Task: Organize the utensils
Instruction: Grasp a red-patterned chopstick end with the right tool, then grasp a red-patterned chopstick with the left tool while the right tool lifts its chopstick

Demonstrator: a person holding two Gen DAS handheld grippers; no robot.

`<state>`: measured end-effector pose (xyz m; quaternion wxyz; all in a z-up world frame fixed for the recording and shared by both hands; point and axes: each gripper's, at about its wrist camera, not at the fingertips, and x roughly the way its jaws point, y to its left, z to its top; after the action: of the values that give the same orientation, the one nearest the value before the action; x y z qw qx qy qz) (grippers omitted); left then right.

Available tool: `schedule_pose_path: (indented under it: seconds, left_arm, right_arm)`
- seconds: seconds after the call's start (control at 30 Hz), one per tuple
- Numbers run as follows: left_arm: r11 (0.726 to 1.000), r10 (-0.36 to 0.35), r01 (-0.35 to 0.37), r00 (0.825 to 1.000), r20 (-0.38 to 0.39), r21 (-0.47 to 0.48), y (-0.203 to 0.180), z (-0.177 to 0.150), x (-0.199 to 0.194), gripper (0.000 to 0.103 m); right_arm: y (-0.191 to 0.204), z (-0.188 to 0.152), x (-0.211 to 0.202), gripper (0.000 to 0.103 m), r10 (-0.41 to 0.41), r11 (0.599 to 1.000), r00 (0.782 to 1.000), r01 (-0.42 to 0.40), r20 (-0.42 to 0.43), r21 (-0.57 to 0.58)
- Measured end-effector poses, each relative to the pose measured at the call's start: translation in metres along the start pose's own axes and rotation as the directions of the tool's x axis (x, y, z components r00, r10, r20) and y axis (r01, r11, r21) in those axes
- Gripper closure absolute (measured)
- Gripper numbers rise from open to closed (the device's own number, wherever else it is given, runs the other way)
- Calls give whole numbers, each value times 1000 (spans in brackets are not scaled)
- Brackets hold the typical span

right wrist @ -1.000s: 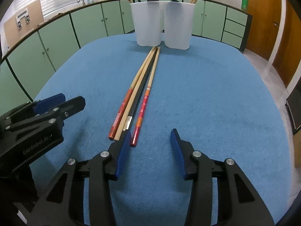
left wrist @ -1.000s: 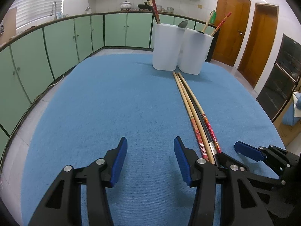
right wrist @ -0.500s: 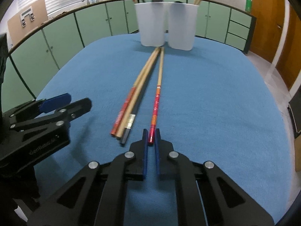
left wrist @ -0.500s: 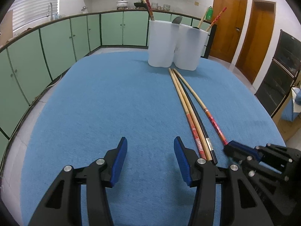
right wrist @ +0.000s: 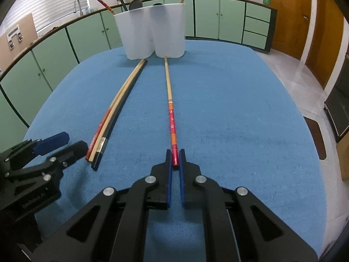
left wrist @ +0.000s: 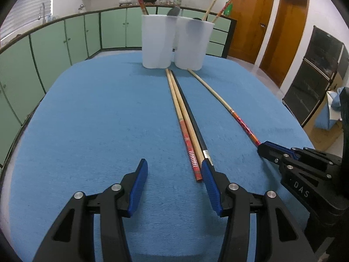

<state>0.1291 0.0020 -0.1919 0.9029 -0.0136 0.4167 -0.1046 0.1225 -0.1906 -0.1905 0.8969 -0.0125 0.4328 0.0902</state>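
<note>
My right gripper (right wrist: pixel 175 156) is shut on the red end of a red-and-tan chopstick (right wrist: pixel 170 102), which runs toward two white holders (right wrist: pixel 150 30). It also shows in the left wrist view (left wrist: pixel 220 97), pulled apart to the right of the others. Three chopsticks, a red-ended one, a tan one and a black one (left wrist: pixel 185 120), lie side by side on the blue cloth (left wrist: pixel 98 120). My left gripper (left wrist: pixel 173 172) is open and empty, its right finger beside their near ends. The holders (left wrist: pixel 174 43) hold several upright utensils.
The blue cloth covers a round table whose edge drops off on all sides. Green cabinets (left wrist: pixel 54 48) line the far wall and left. Brown doors (left wrist: pixel 268 26) and a dark appliance (left wrist: pixel 316 74) stand at the right.
My right gripper closed on the red-and-tan chopstick's end and drew it to the right, away from the other three. My left gripper moved forward a little and stayed open.
</note>
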Motion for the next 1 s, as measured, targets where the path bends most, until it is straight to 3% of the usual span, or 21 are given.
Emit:
schedule_pose_path:
  seconds: [0.43, 0.73, 0.83, 0.9, 0.97, 1.0]
  left_arm:
    - [997, 72, -73, 997, -18, -38, 7, -3, 0, 51]
    - [996, 87, -87, 996, -34, -9, 4, -1, 6, 49]
    - [996, 89, -89, 996, -30, -9, 4, 1, 7, 64]
    - [997, 76, -76, 997, -26, -14, 5, 1, 7, 87]
    - [998, 63, -64, 998, -25, -16, 5, 2, 8, 97]
    - [998, 62, -62, 998, -24, -16, 4, 2, 8, 97]
  right_arm:
    - [2, -2, -1, 98, 4, 1000, 1000, -4, -2, -21]
    - [7, -2, 2, 94, 5, 999, 1000, -5, -7, -35]
    - [7, -2, 3, 97, 8, 999, 1000, -8, -6, -30]
    - [7, -2, 2, 98, 9, 1000, 1000, -9, -4, -30]
    - [7, -2, 1, 98, 7, 1000, 1000, -7, 0, -29]
    - [8, -3, 0, 98, 8, 1000, 1000, -8, 2, -30]
